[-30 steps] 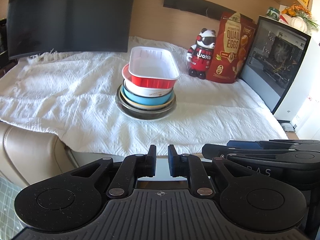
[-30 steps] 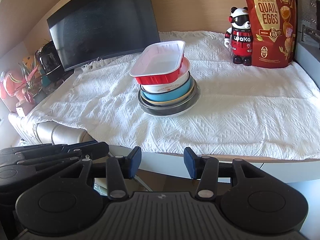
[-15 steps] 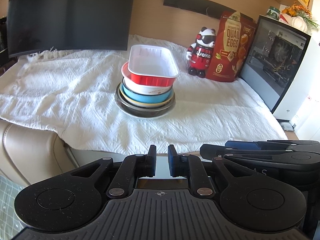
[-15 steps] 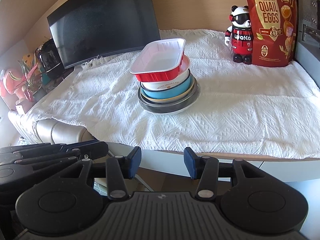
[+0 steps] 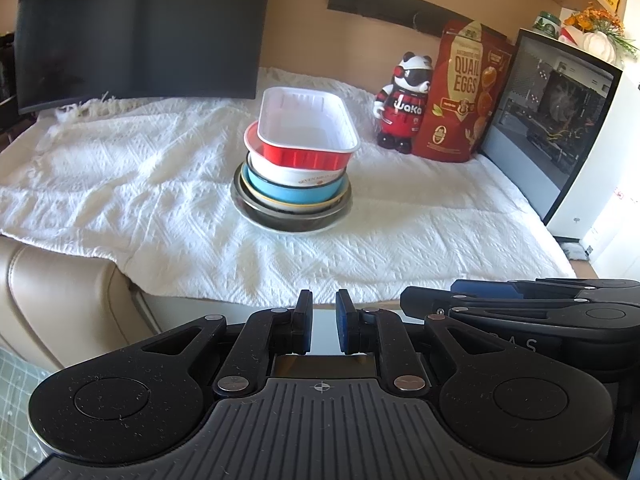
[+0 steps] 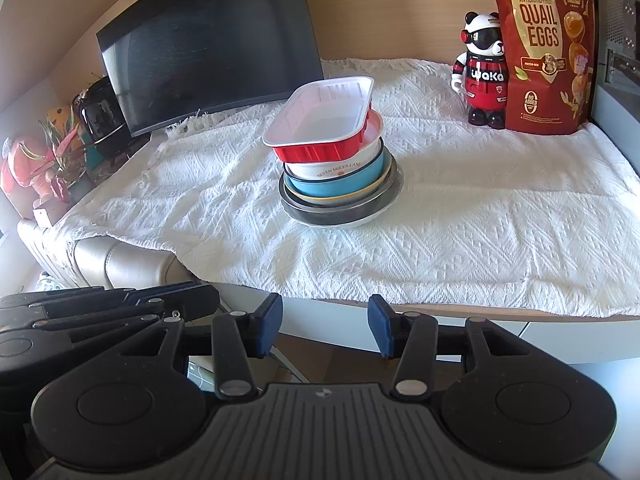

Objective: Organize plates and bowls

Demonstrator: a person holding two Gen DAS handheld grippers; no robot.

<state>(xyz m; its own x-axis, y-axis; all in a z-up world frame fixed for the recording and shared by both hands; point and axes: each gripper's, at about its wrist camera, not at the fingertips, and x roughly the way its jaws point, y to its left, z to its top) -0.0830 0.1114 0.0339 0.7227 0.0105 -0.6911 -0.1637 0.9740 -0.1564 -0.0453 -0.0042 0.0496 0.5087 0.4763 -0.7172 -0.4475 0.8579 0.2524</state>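
Observation:
A stack of dishes stands mid-table on the white cloth: a red tray with a white inside on top, then a white bowl, a blue bowl and a metal plate at the bottom. The stack also shows in the right wrist view, with the red tray on top. My left gripper is nearly shut and empty, held before the table's front edge. My right gripper is open and empty, also short of the table edge.
A dark monitor stands at the back left. A panda figure, a quail-egg bag and a PC case stand at the back right. A beige seat lies under the cloth's left corner.
Both grippers have drifted slightly, so the stack sits a little lower and further right in the left view. The jaws have not changed.

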